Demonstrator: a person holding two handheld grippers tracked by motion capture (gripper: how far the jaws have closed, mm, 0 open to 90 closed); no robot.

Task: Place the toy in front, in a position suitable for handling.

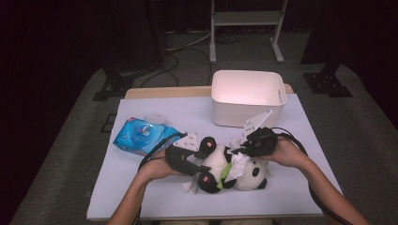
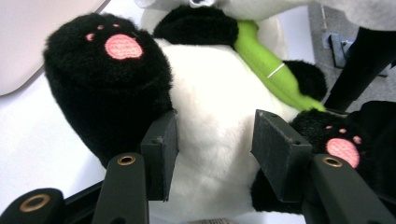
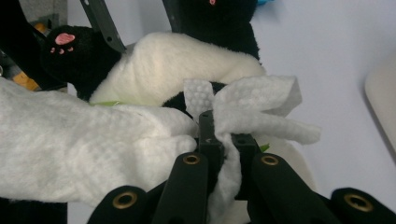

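Nearest us in the high view lies the plush panda (image 1: 230,168), on its back on the white table (image 1: 141,197), between our two hands. At twelve o'clock from it stands the white bin (image 1: 246,98), and at ten o'clock the blue wipes pack (image 1: 138,136). Our left gripper (image 1: 185,161) comes in from nine o'clock, its jaws set around the panda's white belly (image 2: 210,135) and pressing into the fur between the pink-pawed legs. Our right gripper (image 3: 223,140) is clenched on a white wipe (image 3: 252,105), held against the panda's upper body at about two o'clock.
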